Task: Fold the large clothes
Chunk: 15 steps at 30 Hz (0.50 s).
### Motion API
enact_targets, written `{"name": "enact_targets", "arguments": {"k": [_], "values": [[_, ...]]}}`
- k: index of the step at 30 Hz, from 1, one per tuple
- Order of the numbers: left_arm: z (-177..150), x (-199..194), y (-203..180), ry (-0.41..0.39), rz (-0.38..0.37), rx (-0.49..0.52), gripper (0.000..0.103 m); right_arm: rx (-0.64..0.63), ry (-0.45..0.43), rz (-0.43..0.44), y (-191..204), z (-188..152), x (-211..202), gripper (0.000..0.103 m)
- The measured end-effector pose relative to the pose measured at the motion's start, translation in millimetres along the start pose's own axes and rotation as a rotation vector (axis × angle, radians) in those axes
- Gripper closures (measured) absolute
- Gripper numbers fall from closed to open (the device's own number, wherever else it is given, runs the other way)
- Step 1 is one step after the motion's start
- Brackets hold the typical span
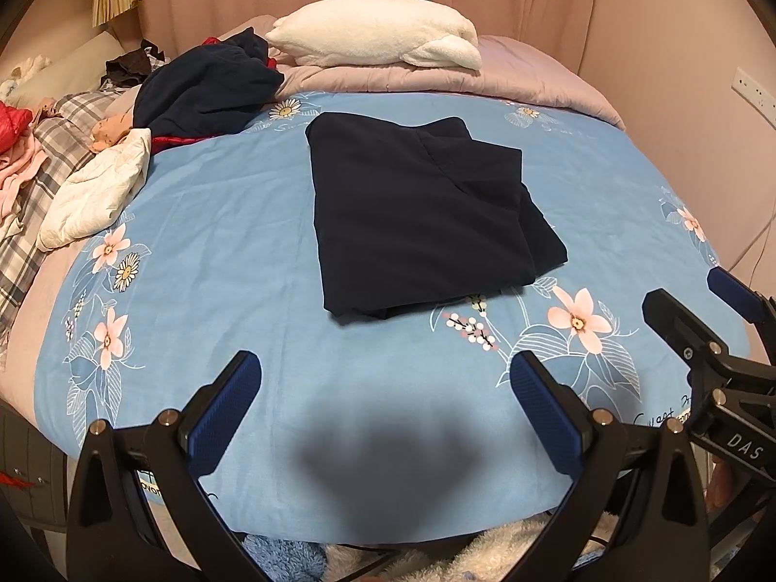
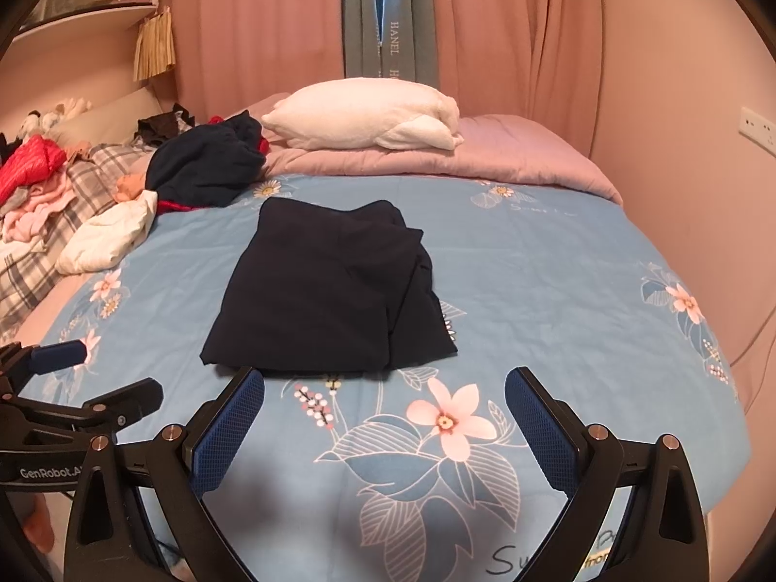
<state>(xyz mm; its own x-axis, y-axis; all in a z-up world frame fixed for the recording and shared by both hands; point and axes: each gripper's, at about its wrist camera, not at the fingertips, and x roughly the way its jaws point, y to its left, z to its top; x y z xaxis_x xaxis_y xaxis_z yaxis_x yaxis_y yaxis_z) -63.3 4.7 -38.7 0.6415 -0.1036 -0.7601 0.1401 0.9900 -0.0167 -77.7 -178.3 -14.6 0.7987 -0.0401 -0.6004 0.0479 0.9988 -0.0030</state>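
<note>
Dark navy folded garment (image 1: 417, 213) lying flat near the middle of the bed, on a light blue floral sheet (image 1: 203, 252), roughly rectangular, with looser layers showing along its right and near edges. Left tool (image 1: 385, 388) and right tool (image 2: 385, 405) both spread wide and empty, hovering above the near part of the sheet, just short of the garment. Crumpled navy clothing pile (image 1: 203, 92) further back to the left, beside a white quilted piece (image 1: 97, 194); white pillow (image 1: 378, 34) on a pink quilt (image 1: 524, 72) at the far end. Likely risks: pinching only the top layer and pulling the stack open; catching sheet together with cloth; dragging the bundle askew through uneven lifting; dark fabric hiding the edges.
</note>
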Motion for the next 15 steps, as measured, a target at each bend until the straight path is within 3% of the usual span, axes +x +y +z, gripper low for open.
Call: {"name": "enact_targets", "arguments": {"k": [15], "values": [[-1.2, -0.8, 0.8, -0.004, 0.005, 0.002, 0.0, -0.002, 0.001, 0.001, -1.1, -0.7, 1.8, 0.004]]}}
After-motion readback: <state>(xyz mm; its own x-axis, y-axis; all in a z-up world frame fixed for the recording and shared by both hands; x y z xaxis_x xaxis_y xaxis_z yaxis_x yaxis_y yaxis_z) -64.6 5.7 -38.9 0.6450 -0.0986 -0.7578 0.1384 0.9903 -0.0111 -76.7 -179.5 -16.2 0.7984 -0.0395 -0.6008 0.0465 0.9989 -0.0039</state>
